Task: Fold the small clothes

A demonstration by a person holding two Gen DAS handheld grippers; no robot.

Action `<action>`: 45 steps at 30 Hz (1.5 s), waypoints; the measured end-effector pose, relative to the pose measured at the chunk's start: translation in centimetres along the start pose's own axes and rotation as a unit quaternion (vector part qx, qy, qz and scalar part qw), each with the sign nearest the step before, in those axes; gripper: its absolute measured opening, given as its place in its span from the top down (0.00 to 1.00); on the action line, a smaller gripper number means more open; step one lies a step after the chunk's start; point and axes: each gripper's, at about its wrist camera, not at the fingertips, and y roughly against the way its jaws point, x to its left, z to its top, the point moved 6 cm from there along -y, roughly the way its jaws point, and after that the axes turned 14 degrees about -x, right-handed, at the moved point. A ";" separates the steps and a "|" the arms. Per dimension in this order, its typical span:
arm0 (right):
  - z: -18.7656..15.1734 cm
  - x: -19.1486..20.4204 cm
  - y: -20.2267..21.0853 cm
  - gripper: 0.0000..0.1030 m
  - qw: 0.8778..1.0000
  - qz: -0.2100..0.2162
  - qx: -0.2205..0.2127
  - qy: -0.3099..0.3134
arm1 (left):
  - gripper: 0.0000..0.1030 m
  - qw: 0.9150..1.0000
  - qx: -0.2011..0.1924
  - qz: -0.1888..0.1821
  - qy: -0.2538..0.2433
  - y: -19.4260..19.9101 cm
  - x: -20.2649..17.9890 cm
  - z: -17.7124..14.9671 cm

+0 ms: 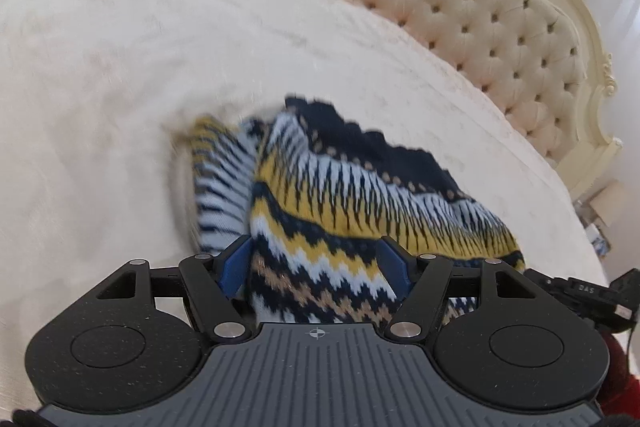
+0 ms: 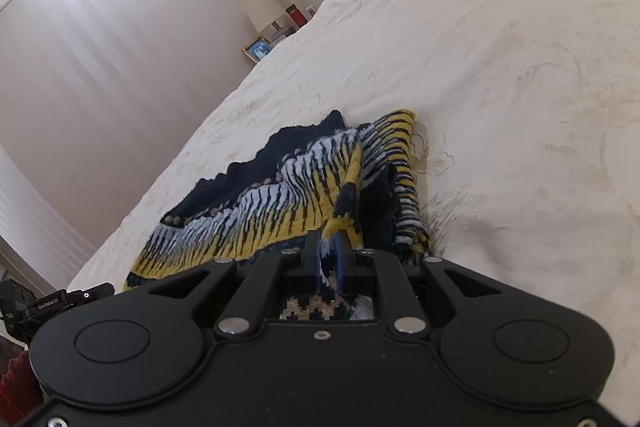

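Note:
A small knit garment (image 1: 340,195) with navy, yellow, white and tan zigzag bands lies bunched on the cream bedcover (image 1: 120,87). My left gripper (image 1: 316,255) stands open and wide, its blue pads either side of a fold of the knit that runs between them toward the camera. In the right wrist view the same garment (image 2: 260,211) spreads out to the left, with a folded part heaped on the right. My right gripper (image 2: 327,247) has its blue pads close together, pinching a thin edge of the knit.
A tufted cream headboard (image 1: 500,27) stands at the bed's far right. Beyond the bed, a nightstand holds a picture frame (image 2: 258,49) and a lamp (image 2: 262,9). Pale curtains (image 2: 80,67) hang on the left. A red sleeve (image 2: 16,383) shows at the edge.

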 end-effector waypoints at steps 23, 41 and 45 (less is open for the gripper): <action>0.4 -0.9 1.3 0.84 0.999 -0.041 0.030 0.021 | 0.95 0.997 0.054 -0.008 0.063 2.8 2.7 -0.2; -0.5 1.3 -0.4 0.01 0.986 -0.098 0.023 0.134 | 0.20 0.990 0.031 0.110 -0.082 1.0 -2.8 0.8; -2.3 1.5 -1.9 0.01 0.974 -0.124 0.063 0.178 | 0.20 0.988 0.061 0.107 -0.098 -1.3 -5.2 -1.3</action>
